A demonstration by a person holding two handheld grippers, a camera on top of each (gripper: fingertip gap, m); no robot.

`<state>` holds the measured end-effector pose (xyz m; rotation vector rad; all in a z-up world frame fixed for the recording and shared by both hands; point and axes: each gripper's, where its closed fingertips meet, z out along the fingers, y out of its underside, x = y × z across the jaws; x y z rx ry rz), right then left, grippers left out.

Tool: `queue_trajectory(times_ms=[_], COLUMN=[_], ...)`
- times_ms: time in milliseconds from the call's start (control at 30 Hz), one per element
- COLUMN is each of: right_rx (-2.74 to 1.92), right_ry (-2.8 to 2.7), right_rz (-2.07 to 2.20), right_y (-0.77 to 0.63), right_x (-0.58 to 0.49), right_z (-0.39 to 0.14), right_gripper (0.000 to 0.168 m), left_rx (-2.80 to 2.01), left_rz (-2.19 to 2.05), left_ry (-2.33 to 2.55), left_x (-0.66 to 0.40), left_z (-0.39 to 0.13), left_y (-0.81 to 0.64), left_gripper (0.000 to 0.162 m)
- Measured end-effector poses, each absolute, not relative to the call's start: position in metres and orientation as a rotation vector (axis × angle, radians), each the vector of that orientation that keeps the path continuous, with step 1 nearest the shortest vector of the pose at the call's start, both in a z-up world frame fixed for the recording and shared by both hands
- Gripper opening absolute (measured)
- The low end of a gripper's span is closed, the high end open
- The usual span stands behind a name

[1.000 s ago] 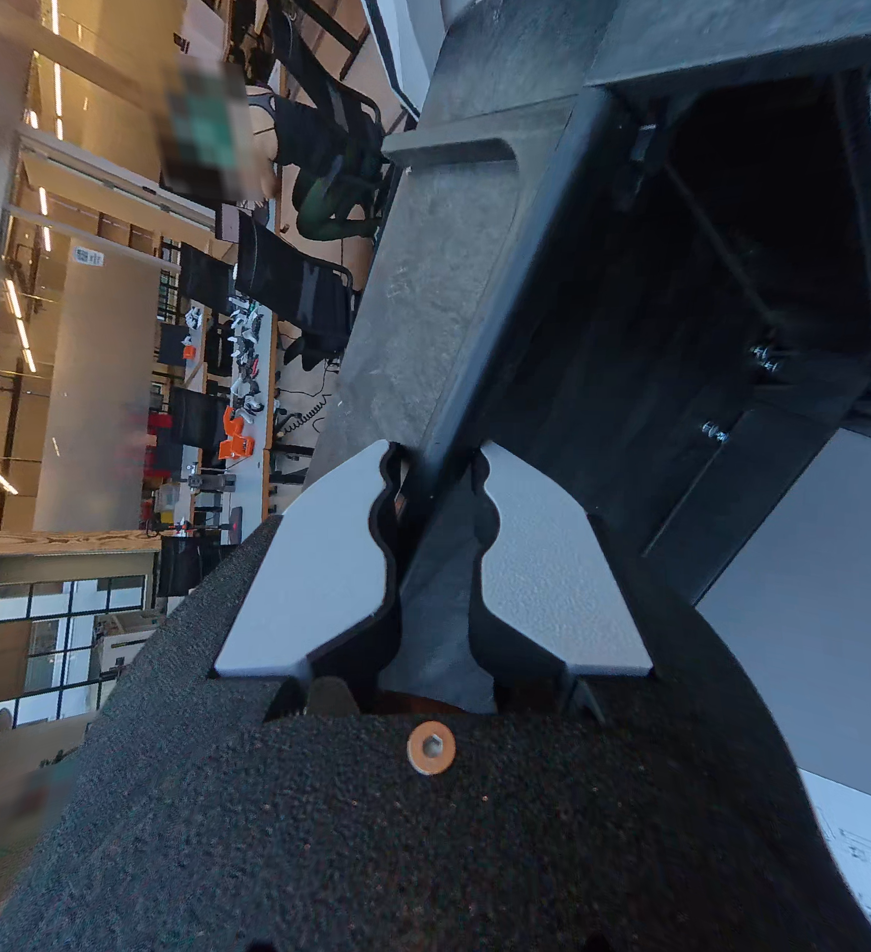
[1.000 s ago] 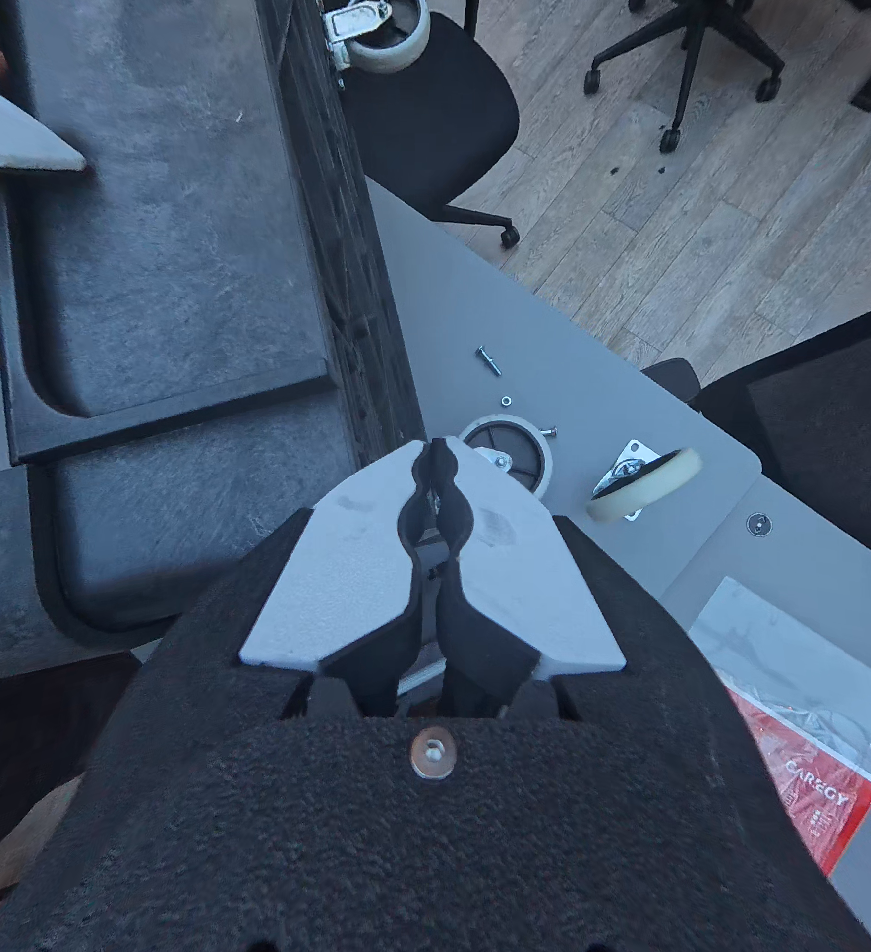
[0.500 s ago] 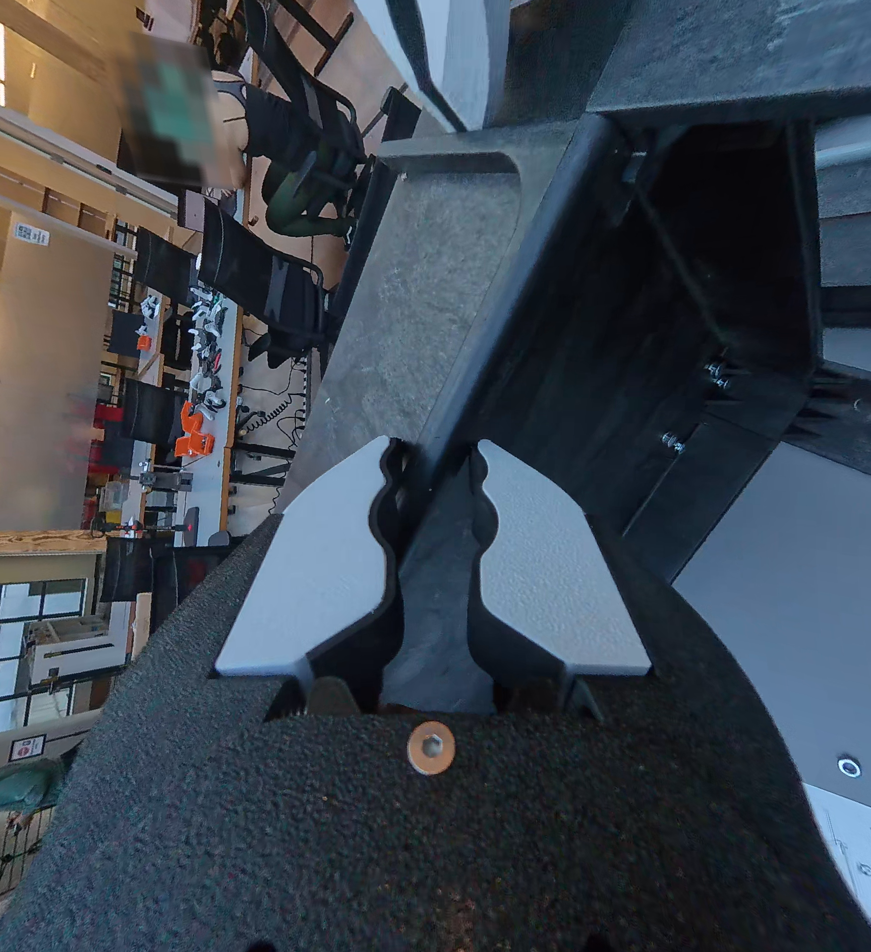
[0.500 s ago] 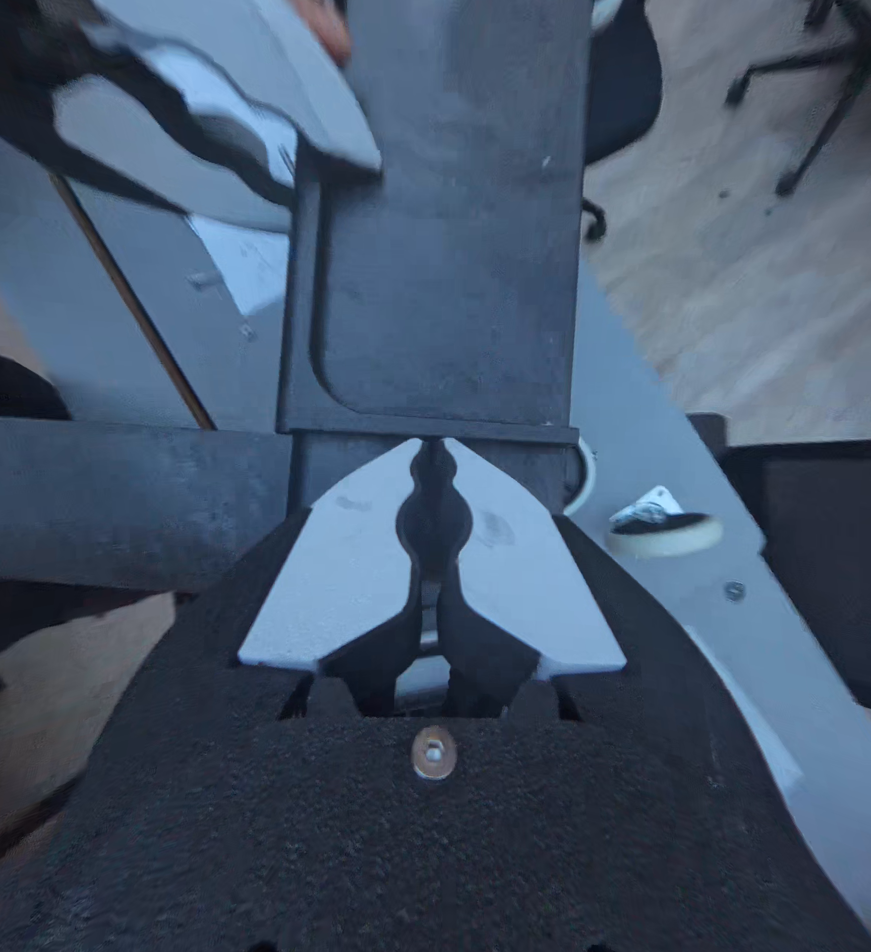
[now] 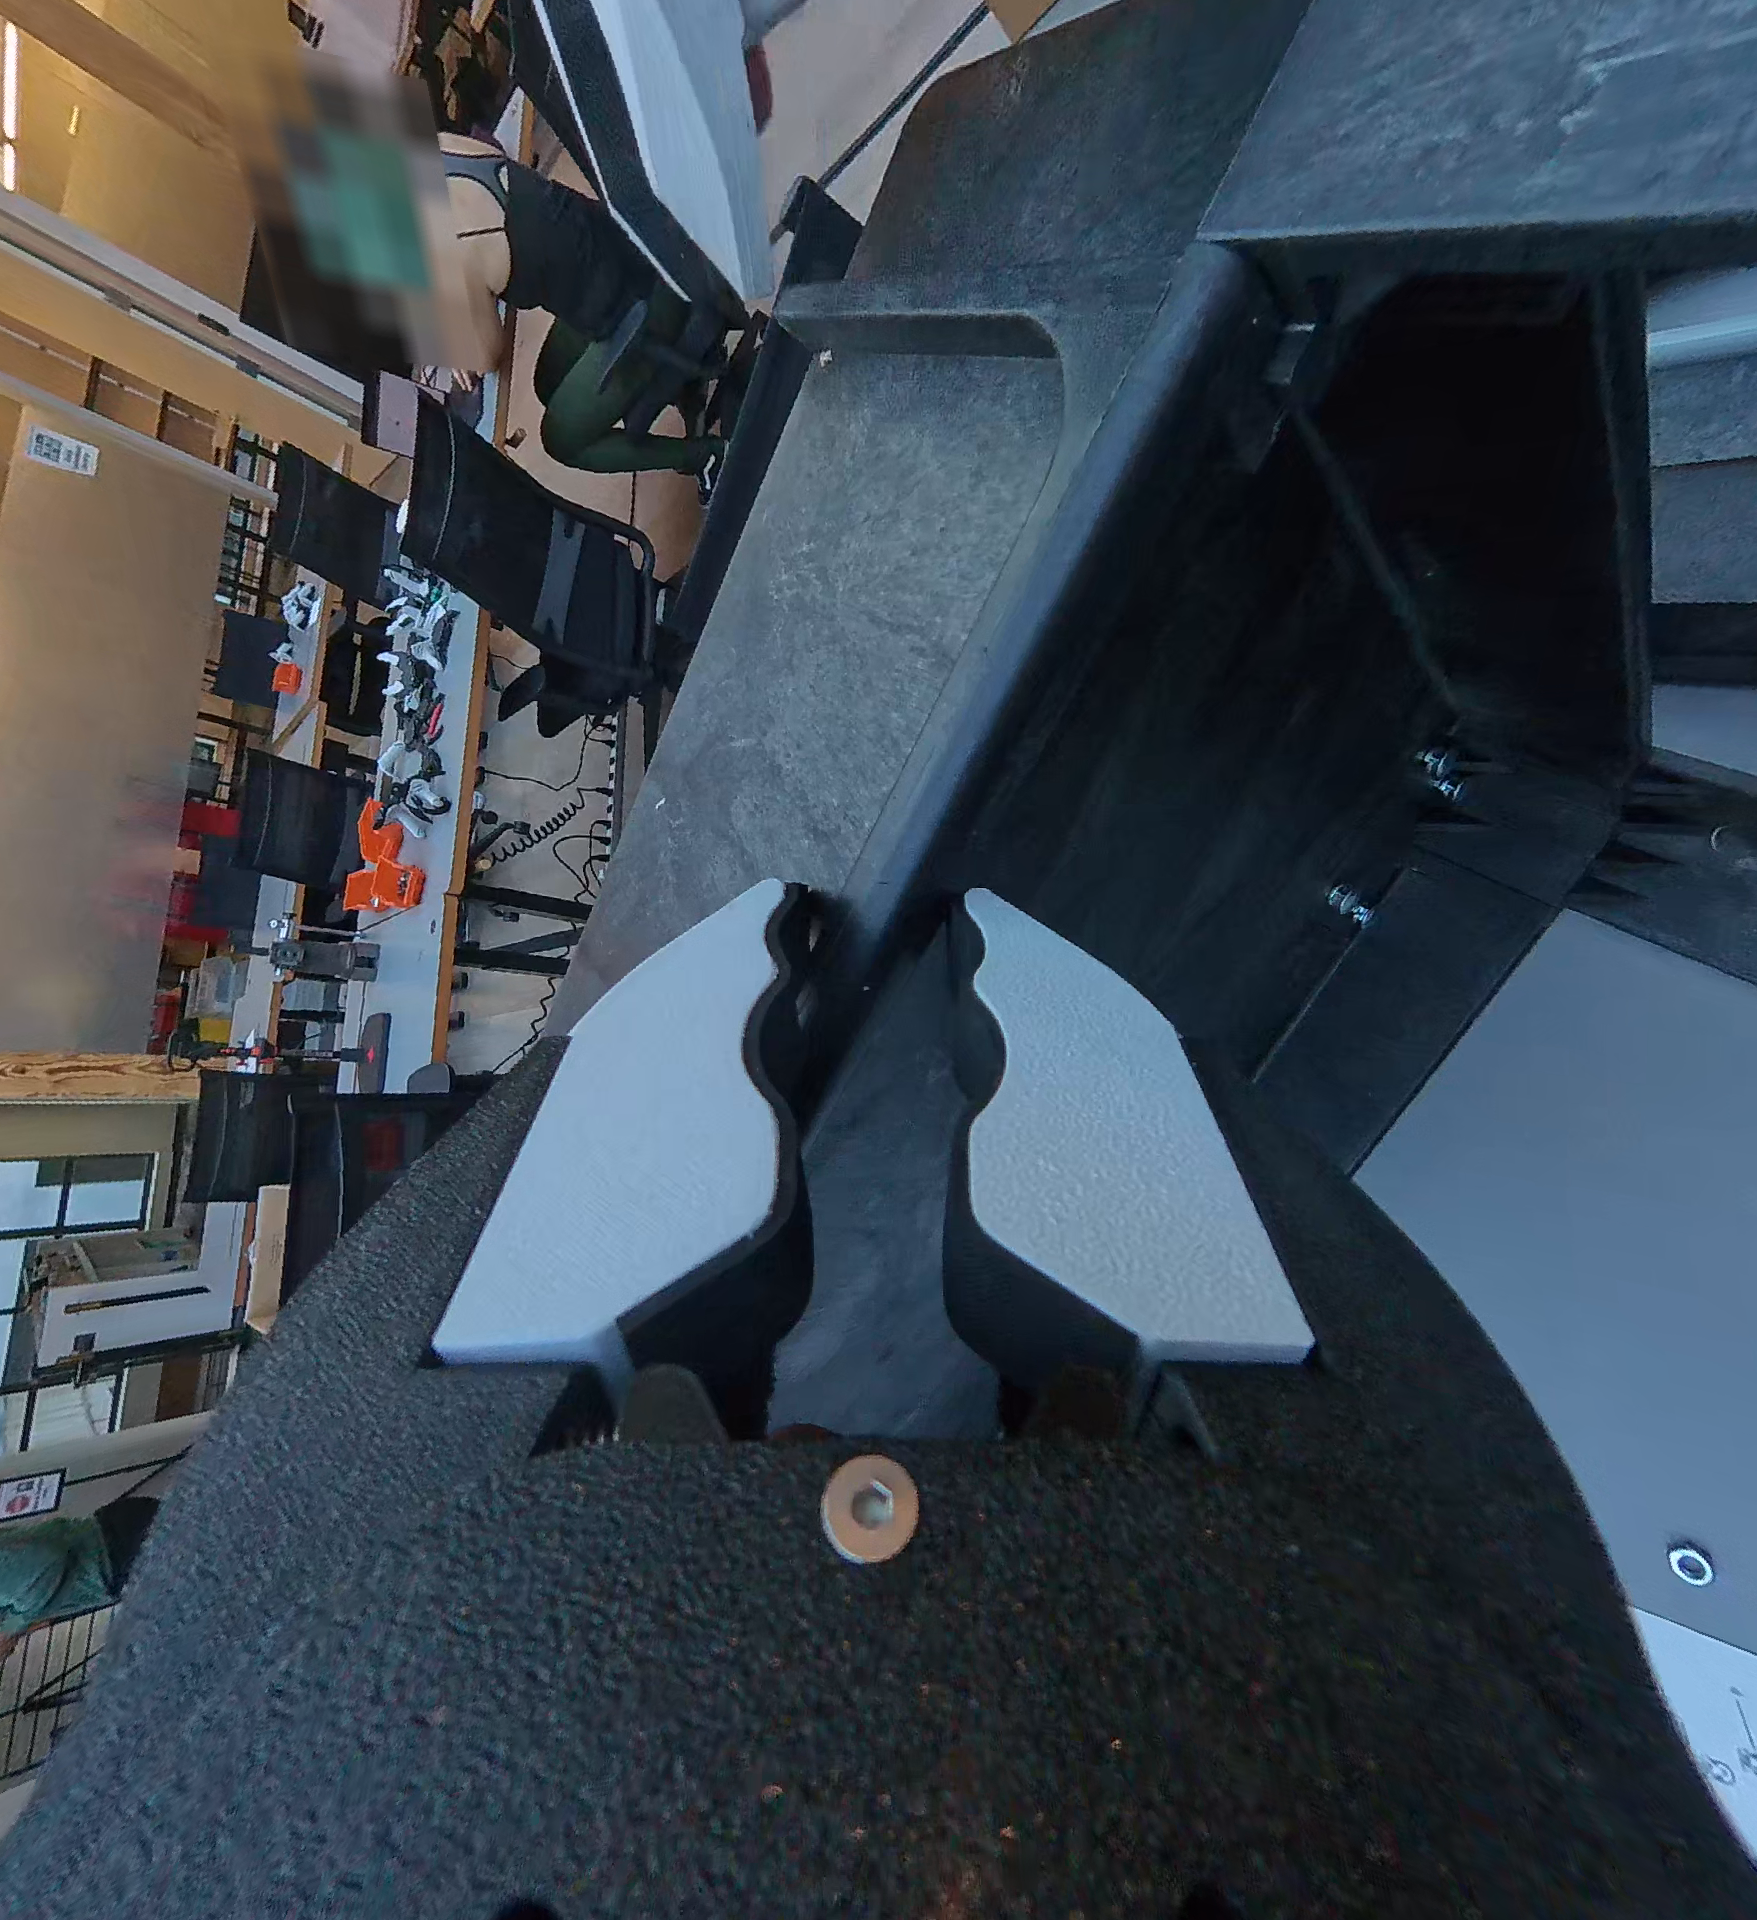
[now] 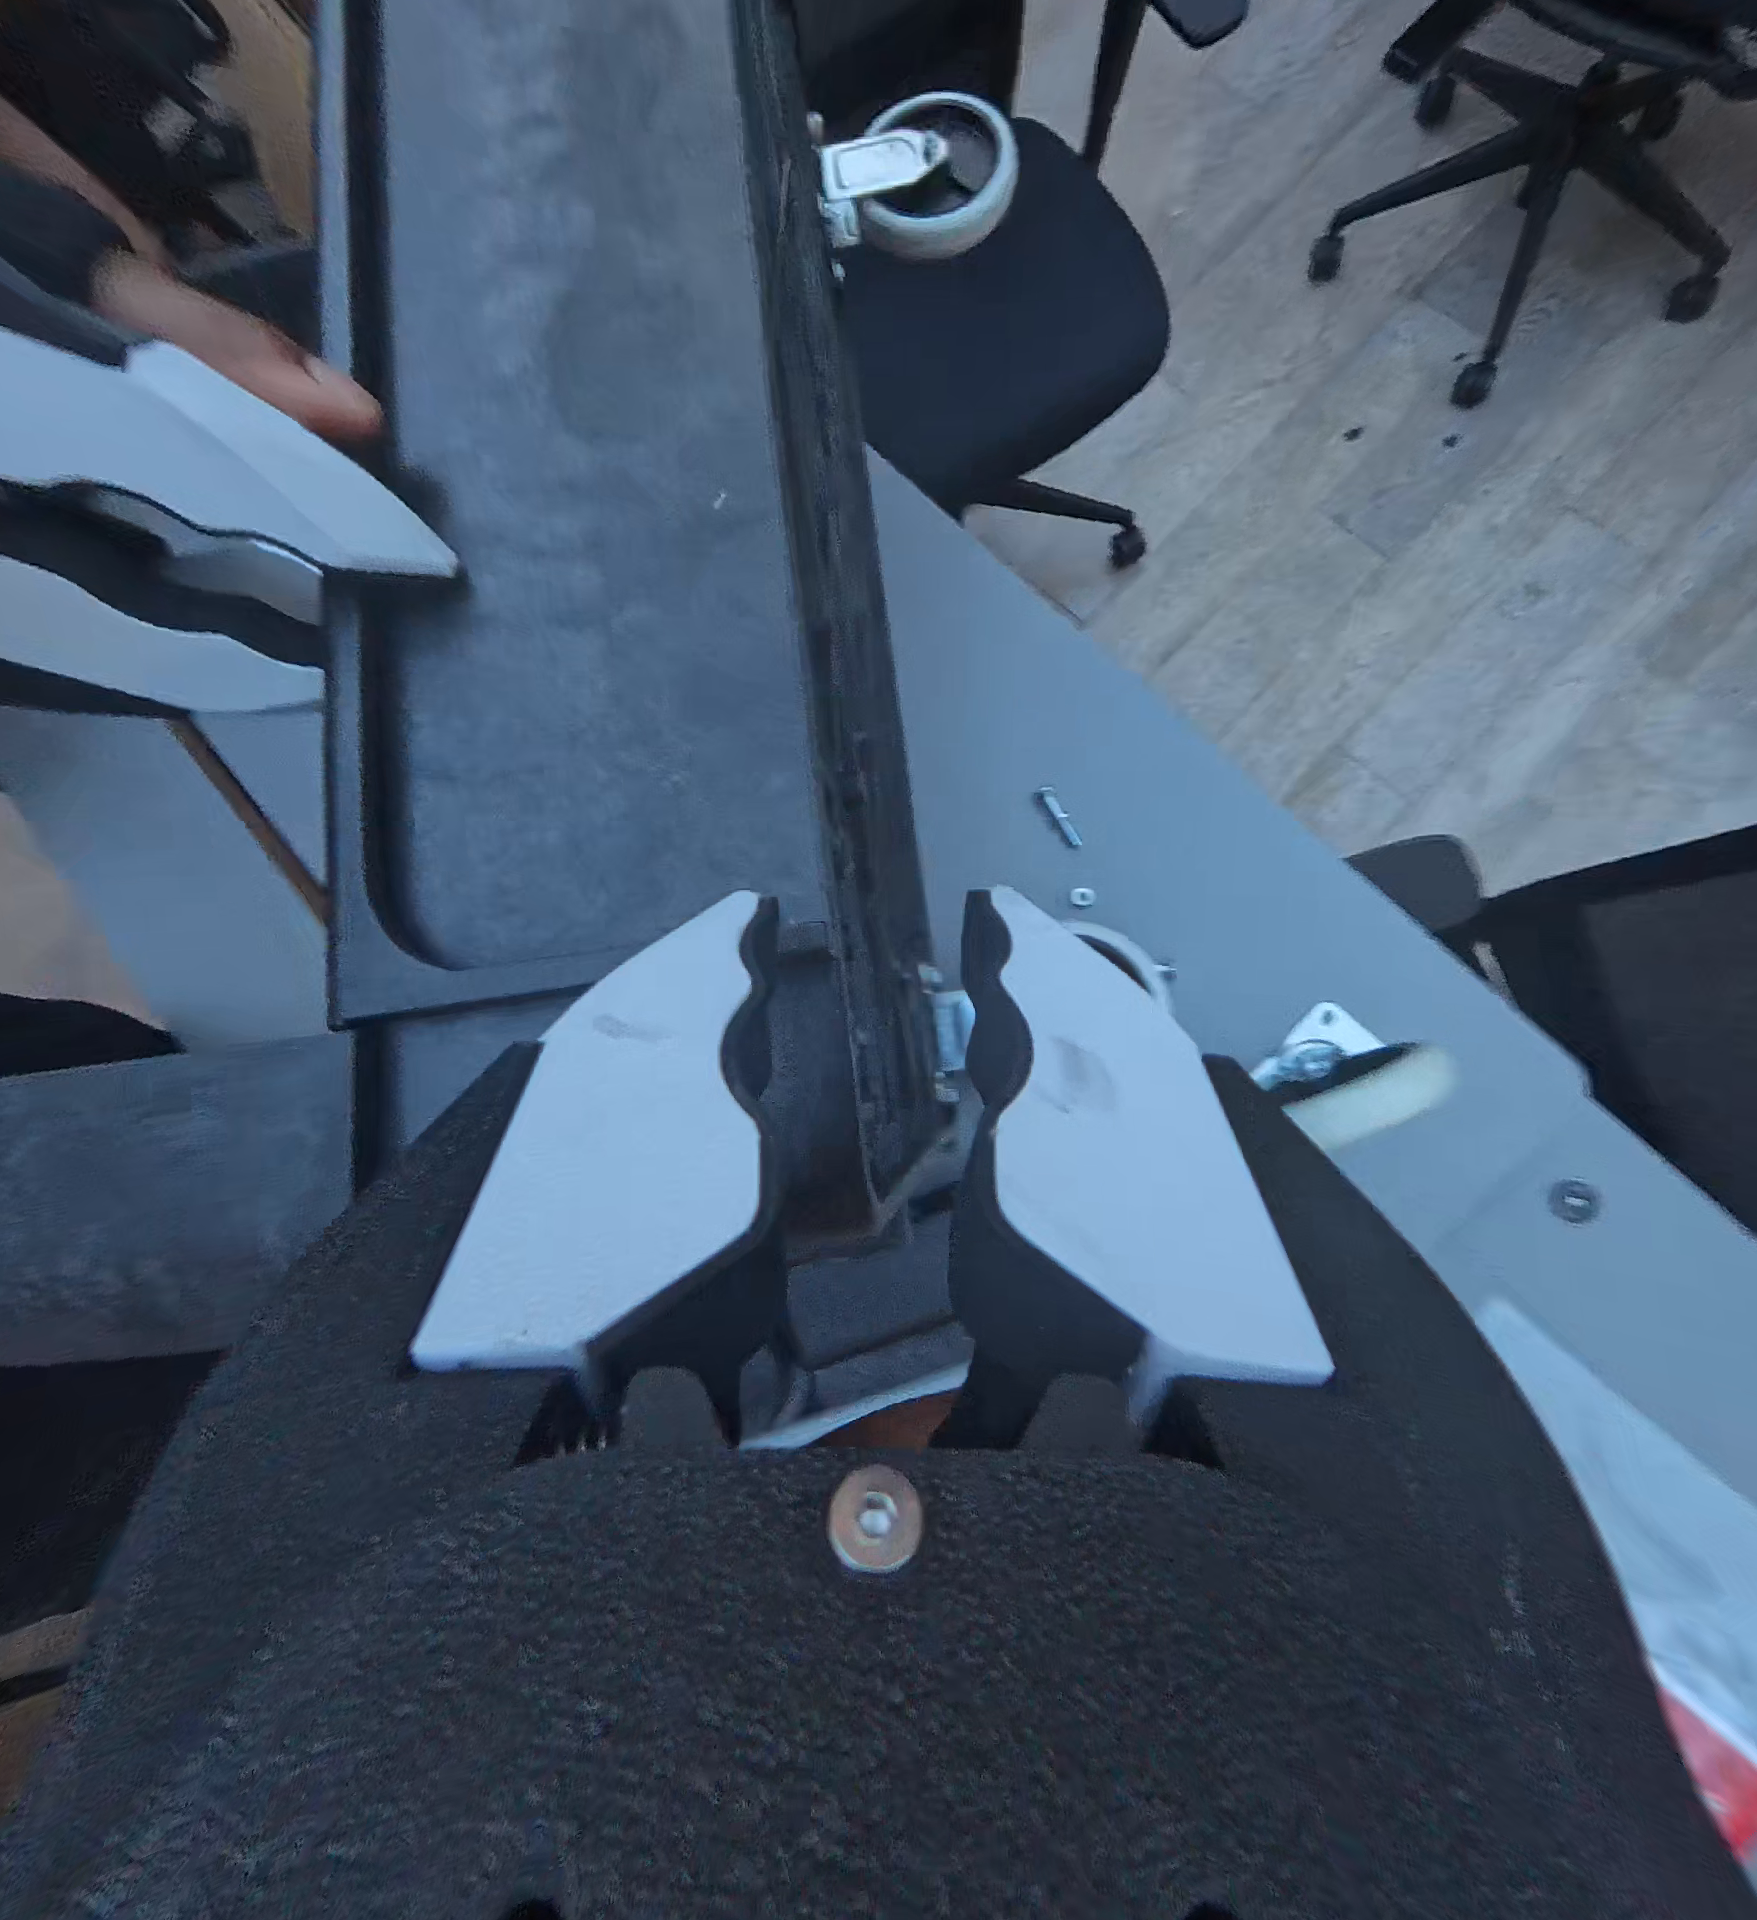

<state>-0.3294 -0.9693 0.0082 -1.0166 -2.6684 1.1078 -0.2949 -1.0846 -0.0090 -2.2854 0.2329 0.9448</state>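
The big dark grey moulded plastic panel (image 6: 583, 520) stands on its edge over the grey surface (image 6: 1217, 935), whose border runs near office chairs on the wooden floor (image 6: 1476, 582). The panel's hollow black underside (image 5: 1425, 644) holds only small bolts. The left claw (image 5: 879, 925) is clenched on the panel's rim. The right claw (image 6: 869, 914) is half open around the panel's thin ribbed edge; firm contact I cannot tell. A cream caster wheel (image 6: 1373, 1091) lies just beside it.
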Motion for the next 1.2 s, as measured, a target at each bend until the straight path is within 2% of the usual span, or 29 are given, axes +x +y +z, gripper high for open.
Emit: queue_trajectory(times_ms=[100, 167, 267, 367, 433, 800, 1200], right_rx=[-1.091, -1.119, -1.143, -1.129, -1.128, -1.247, -1.245], right_ry=[-2.803, -2.862, -2.930, -2.995, -3.009, -2.985, -2.926], right_rz=[1.137, 1.133, 1.101, 1.221, 1.211, 0.967, 1.008], right_y=[-0.971, -0.969, -0.959, -0.967, -0.973, -0.974, -0.976], right_x=[-0.319, -0.314, -0.308, -0.300, -0.298, -0.293, -0.296], right_z=[-0.002, -0.004, -0.012, -0.010, -0.012, -0.013, -0.013], right_gripper=[0.047, 0.046, 0.043, 0.026, 0.035, 0.043, 0.047], left_rx=[-2.285, -2.283, -2.284, -2.285, -2.287, -2.294, -2.294], left_rz=[0.944, 0.945, 0.944, 0.942, 0.939, 0.890, 0.875], left_ry=[0.233, 0.232, 0.233, 0.234, 0.234, 0.216, 0.185], left_x=[-0.295, -0.294, -0.293, -0.293, -0.293, -0.289, -0.291], left_z=[-0.009, -0.009, -0.009, -0.009, -0.009, -0.009, -0.009], left_y=[-1.085, -1.085, -1.085, -1.085, -1.086, -1.087, -1.085], left_gripper=[0.026, 0.026, 0.027, 0.026, 0.026, 0.026, 0.027])
